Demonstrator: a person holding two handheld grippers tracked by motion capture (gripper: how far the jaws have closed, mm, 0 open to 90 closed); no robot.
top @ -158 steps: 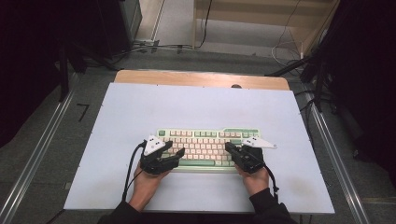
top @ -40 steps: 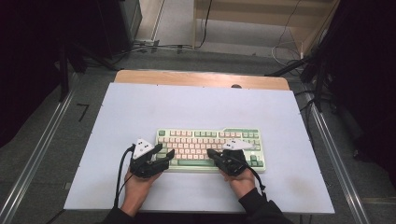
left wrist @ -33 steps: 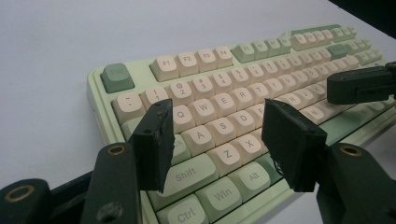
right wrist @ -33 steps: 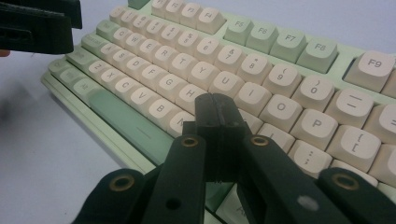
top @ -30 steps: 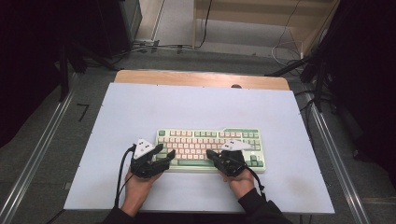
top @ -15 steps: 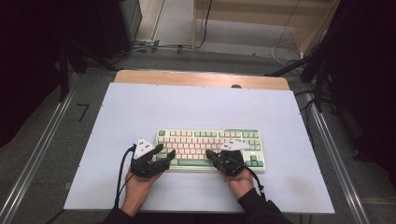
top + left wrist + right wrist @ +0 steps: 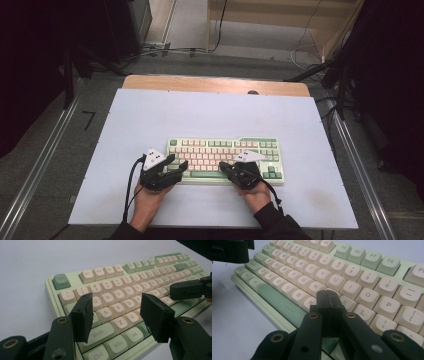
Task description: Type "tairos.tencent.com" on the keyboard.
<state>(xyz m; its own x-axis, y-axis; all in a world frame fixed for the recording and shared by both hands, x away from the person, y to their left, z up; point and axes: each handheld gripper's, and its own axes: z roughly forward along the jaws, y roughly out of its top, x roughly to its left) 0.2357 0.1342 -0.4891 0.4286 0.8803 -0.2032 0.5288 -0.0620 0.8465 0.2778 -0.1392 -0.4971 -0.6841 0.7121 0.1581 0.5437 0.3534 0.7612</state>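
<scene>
green-and-cream keyboard [image 7: 225,157] lying flat near the front middle of the white counter [image 7: 150,115], long side across, nothing else on the sheet. right hand-held gripper [image 7: 328,301] w/ jaws pressed together into one blunt tip, poised over the letter rows, tip at about the j/n/m keys [image 7: 329,293] just above the spacebar [image 7: 283,306]; can't tell if actually touching a cap or just above. left hand-held gripper [image 7: 115,315] w/ jaws spread apart, gripping nothing, straddling the lower-left keys around a/z/x [image 7: 116,322], over shift [image 7: 98,333], hovering rather than pressing by the look of it. in the high view both hands coming in from the front edge, left hand-held gripper [image 7: 172,165] at the kbd's left end, right one [image 7: 232,170] at mid-front, cables trailing back toward the sleeves. looks like key-pressing/typing w/ the closed right tip as the poker; progress hard to judge, since no screen or output visible and no key seen sunk. likely mid-sequence: right tip lined up for a press, left parked open, prob. needing to close before any use as a second poker. wooden strip [image 7: 215,85] along the counter's far edge.
</scene>
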